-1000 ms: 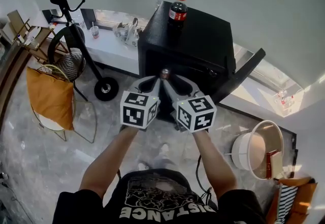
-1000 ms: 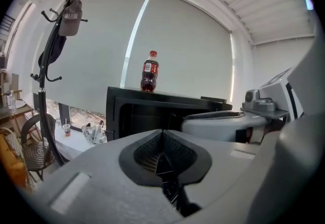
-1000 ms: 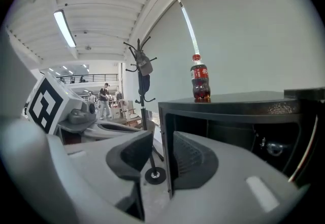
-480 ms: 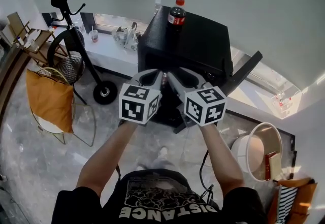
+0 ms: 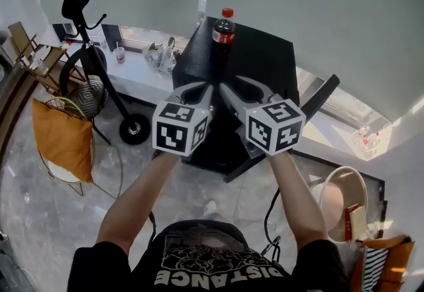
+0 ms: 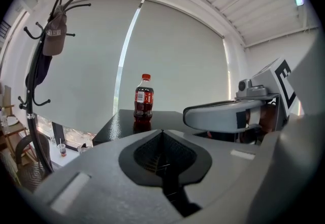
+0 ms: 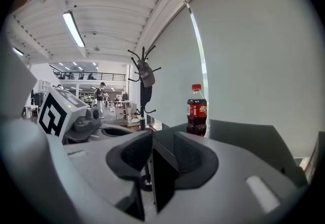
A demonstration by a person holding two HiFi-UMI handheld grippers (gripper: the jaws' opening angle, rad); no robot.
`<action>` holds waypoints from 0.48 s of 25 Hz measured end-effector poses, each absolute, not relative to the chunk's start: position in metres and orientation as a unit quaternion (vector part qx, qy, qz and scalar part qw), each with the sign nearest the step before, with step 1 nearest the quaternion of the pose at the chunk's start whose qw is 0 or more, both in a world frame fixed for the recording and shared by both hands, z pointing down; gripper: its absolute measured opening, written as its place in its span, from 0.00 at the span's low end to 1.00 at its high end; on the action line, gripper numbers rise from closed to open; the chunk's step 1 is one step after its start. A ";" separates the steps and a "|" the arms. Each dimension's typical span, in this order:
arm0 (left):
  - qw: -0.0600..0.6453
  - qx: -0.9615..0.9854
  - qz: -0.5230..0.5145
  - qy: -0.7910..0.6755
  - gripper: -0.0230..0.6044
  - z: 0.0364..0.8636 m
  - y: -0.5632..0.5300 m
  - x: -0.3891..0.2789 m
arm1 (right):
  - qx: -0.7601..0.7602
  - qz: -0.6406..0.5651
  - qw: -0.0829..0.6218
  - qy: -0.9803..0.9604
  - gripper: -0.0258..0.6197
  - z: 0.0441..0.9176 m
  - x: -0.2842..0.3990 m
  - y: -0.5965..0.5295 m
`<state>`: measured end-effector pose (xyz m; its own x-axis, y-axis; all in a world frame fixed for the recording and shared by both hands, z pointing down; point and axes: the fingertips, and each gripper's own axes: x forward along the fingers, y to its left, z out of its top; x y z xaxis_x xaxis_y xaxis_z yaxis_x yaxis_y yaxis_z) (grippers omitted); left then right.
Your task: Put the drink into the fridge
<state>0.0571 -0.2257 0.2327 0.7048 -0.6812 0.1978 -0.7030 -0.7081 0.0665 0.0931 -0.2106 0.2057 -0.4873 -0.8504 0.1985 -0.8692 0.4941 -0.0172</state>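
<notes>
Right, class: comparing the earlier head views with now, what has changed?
Both the left gripper and right gripper moved up the picture together, from the front of the fridge to its top edge, nearer the cola bottle. Nothing was gripped or released. The bottle stays upright on top.

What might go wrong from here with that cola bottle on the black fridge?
The cola bottle stands near the far edge of the fridge top; a nudge could topple it off.
The left gripper has its jaws together, so it might push the bottle rather than grasp it.
The open fridge door juts out at the right and could get bumped during loading.
</notes>
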 end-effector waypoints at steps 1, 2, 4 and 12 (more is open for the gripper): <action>0.068 0.921 0.079 -0.376 0.04 0.230 -0.229 0.059 | 0.499 0.053 0.082 -0.861 0.24 0.201 0.095 -0.215; 0.068 0.921 0.077 -0.376 0.04 0.226 -0.233 0.060 | 0.498 0.048 0.083 -0.862 0.24 0.197 0.097 -0.219; 0.066 0.920 0.072 -0.379 0.04 0.220 -0.241 0.063 | 0.495 0.038 0.086 -0.864 0.24 0.188 0.102 -0.229; 0.059 0.917 0.060 -0.391 0.04 0.202 -0.270 0.076 | 0.483 0.016 0.101 -0.869 0.27 0.173 0.118 -0.275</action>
